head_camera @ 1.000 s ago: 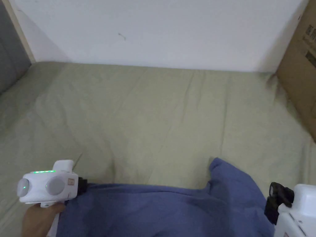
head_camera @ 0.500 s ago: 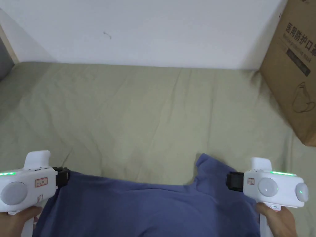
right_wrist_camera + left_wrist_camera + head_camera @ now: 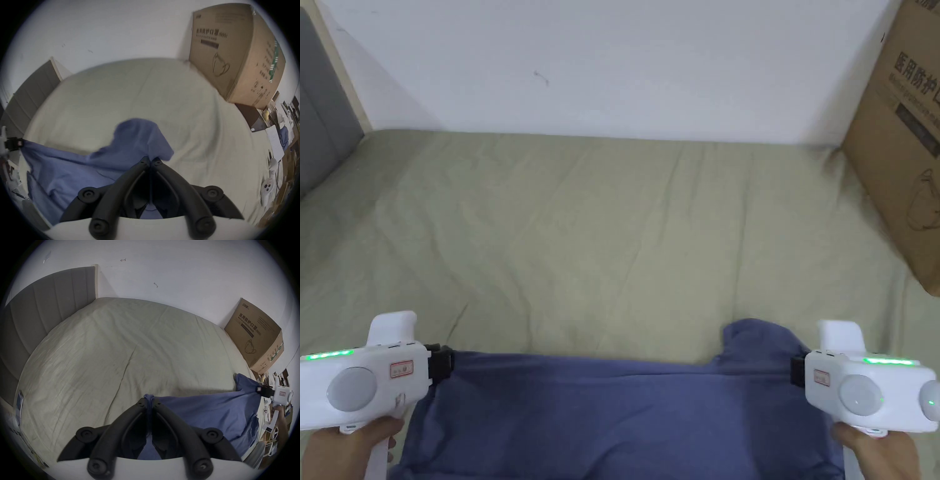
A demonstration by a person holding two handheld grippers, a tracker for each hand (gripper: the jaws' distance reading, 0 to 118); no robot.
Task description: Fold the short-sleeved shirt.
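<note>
Both the left gripper (image 3: 150, 402) and right gripper (image 3: 151, 160) are pinching the blue shirt (image 3: 612, 412), stretching its top edge taut over the bed's (image 3: 612, 237) near edge. Keeping even tension while laying it flat avoids wrinkles.

Cardboard box (image 3: 256, 339): printed Chinese characters, English line, "(N95)", mask outline drawing on side.

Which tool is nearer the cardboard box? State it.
Right. The right tool grips the blue shirt on the cardboard box's side; the left tool grips the shirt's opposite end.
</note>
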